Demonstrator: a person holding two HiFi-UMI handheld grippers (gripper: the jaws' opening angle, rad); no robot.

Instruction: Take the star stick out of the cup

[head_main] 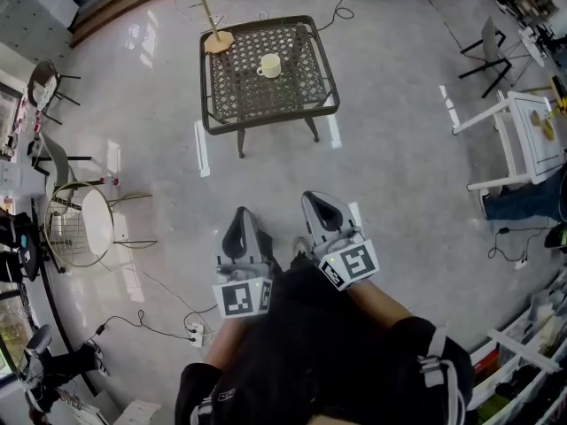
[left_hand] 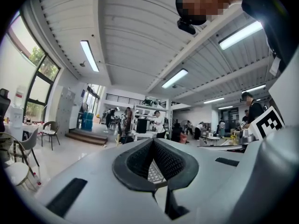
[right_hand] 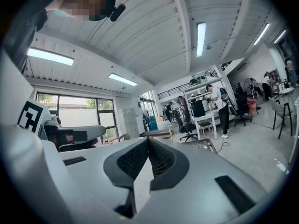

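We are finding both claws held low at bottom centre of the frame, well apart from the work. The left gripper is sitting closed with nothing between its jaws. The right gripper is likewise closed and empty. The cup is standing on the lattice table at upper centre. The star stick is proving too small to make out. In our judgement, approaching with jaws together is risking a knock that tips the cup. The wooden stand nearby is equally exposed.
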